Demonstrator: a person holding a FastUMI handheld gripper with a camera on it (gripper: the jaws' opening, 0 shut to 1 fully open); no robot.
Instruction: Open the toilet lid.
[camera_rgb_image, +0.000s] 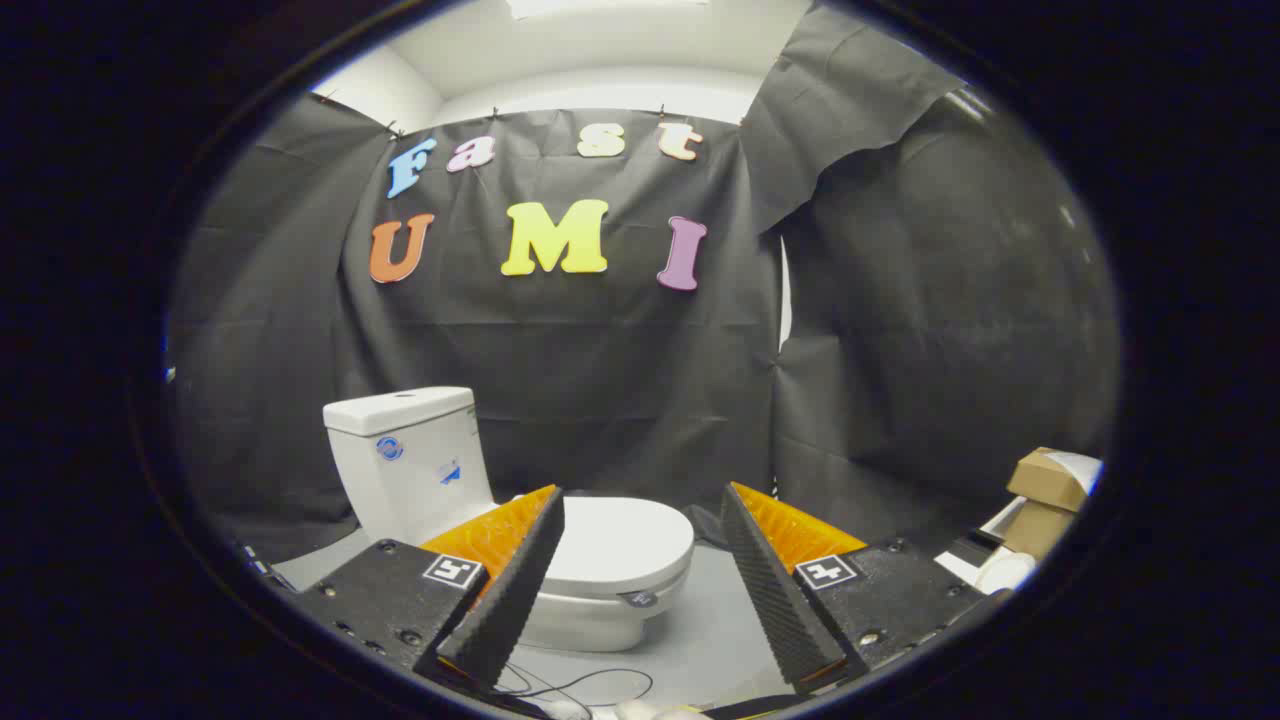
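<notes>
A white toilet stands on the grey floor against the black cloth wall, its tank (410, 455) at the left. Its white lid (620, 540) lies flat and closed over the bowl, the front rim pointing right. My gripper (640, 505) is open, with nothing between its two black ribbed fingers. The left finger (515, 590) overlaps the lid's near side in the view; the right finger (775, 590) stands to the right of the bowl. The toilet lies ahead of the fingertips, a clear distance off and not touched.
Brown cardboard boxes (1045, 480) and white items (1000, 570) are stacked at the far right. Thin dark cables (590, 685) trail on the grey floor (710, 630) below the bowl. Black cloth walls close the booth behind and to the right.
</notes>
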